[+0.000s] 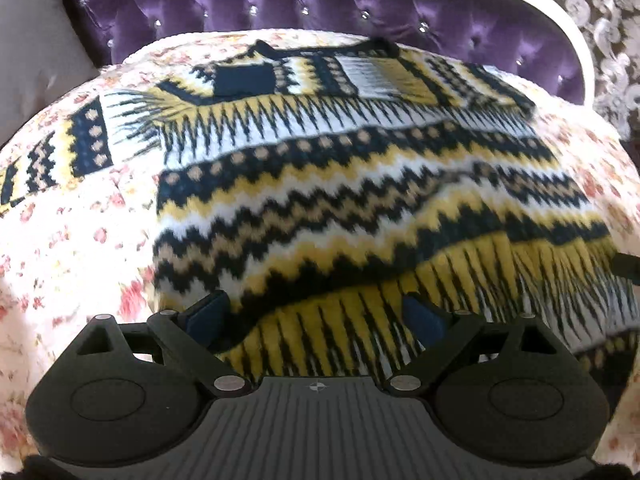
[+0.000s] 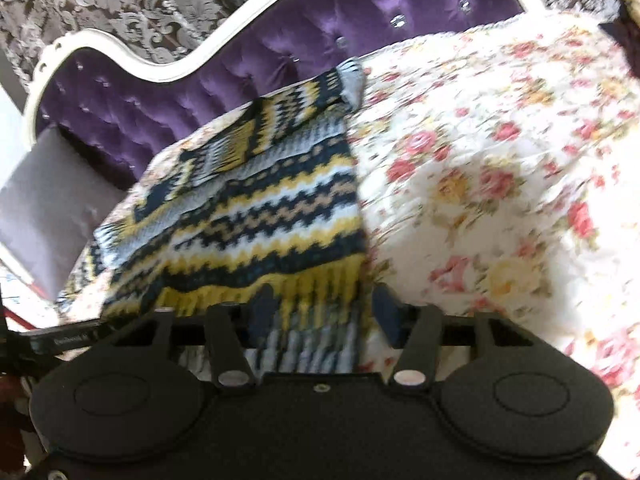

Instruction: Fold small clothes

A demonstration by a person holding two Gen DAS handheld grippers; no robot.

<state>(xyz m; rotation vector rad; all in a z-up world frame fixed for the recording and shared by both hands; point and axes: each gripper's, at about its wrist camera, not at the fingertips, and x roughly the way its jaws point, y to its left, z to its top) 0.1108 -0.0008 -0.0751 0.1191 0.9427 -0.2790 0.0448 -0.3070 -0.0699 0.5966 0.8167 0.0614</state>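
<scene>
A knitted sweater [image 1: 360, 184] in navy, yellow, white and tan zigzag bands lies spread flat on a floral bedspread [image 1: 80, 240]. One sleeve [image 1: 60, 156] reaches out to the left. My left gripper [image 1: 316, 314] stands open and wide over the near hem, whose yellow fringe-pattern band lies between its blue-padded fingers [image 1: 208, 312]. In the right wrist view the sweater [image 2: 256, 208] fills the left half. My right gripper [image 2: 324, 312] is open at the hem's right corner. The cloth lies between its fingers [image 2: 262, 308], with a strip of bedspread showing beside the right pad.
A purple tufted headboard [image 1: 360, 4] with a white frame [image 2: 132, 68] runs behind the bed. A grey cushion [image 2: 48, 208] leans at its left end. Patterned wallpaper shows beyond. The floral bedspread [image 2: 500, 180] stretches to the right of the sweater.
</scene>
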